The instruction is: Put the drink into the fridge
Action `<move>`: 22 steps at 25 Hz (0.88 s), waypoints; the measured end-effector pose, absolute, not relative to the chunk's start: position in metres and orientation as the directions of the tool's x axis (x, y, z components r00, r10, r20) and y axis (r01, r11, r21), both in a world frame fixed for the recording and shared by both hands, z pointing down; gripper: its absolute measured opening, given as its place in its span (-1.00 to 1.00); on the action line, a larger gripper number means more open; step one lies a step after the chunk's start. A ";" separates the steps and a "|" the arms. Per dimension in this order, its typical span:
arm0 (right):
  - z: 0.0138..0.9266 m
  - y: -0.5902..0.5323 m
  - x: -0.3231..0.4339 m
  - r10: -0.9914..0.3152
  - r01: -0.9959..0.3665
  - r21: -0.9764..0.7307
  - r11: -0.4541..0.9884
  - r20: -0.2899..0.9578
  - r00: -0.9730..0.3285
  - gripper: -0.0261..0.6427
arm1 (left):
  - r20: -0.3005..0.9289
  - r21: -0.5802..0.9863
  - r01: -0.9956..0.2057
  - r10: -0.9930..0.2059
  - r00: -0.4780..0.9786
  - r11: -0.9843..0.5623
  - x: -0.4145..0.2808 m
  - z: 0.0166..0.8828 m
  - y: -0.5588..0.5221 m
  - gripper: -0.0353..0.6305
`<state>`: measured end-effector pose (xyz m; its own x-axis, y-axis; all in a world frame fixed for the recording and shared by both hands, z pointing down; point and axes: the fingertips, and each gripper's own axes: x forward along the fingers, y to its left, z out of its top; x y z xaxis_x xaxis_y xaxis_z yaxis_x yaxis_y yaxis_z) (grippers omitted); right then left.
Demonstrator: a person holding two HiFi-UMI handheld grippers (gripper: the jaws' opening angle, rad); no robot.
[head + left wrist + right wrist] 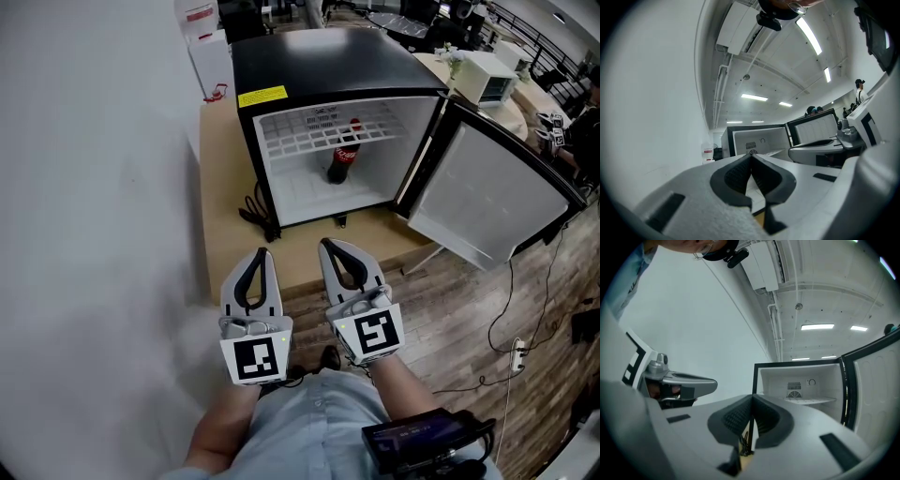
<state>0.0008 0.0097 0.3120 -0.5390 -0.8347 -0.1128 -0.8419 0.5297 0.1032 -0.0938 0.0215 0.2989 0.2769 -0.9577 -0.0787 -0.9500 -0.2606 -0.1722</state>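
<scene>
A dark cola bottle with a red label stands upright inside the small black fridge, under its white wire shelf. The fridge door hangs wide open to the right. Both grippers are held side by side in front of the fridge, well short of it, pointing level at it. My left gripper is shut with nothing in it, its dark pads touching. My right gripper is also shut and empty. Each gripper view shows the open fridge interior ahead.
The fridge stands on a low wooden platform with a black cable coiled at its left front corner. A white wall runs along the left. Wood floor with cables and a power strip lies to the right. Desks with equipment stand behind.
</scene>
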 end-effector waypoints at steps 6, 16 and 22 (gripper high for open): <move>0.314 0.013 -0.001 -0.838 -0.844 0.099 0.527 -0.106 -0.535 -0.91 | -0.073 -0.176 -0.948 -0.957 0.282 -0.266 -0.096 0.301 0.025 -0.87; 0.317 0.013 -0.006 -0.842 -0.847 0.102 0.522 -0.100 -0.531 -0.91 | -0.075 -0.173 -0.947 -0.955 0.286 -0.270 -0.100 0.302 0.024 -0.87; 0.316 0.014 -0.007 -0.840 -0.845 0.100 0.525 -0.094 -0.534 -0.91 | -0.072 -0.173 -0.946 -0.954 0.290 -0.274 -0.099 0.302 0.023 -0.87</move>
<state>-0.0070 0.0136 0.3163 -0.5337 -0.8404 -0.0937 -0.8449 0.5254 0.1003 -0.0986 0.0235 0.3023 0.2896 -0.9544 -0.0723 -0.9460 -0.2740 -0.1731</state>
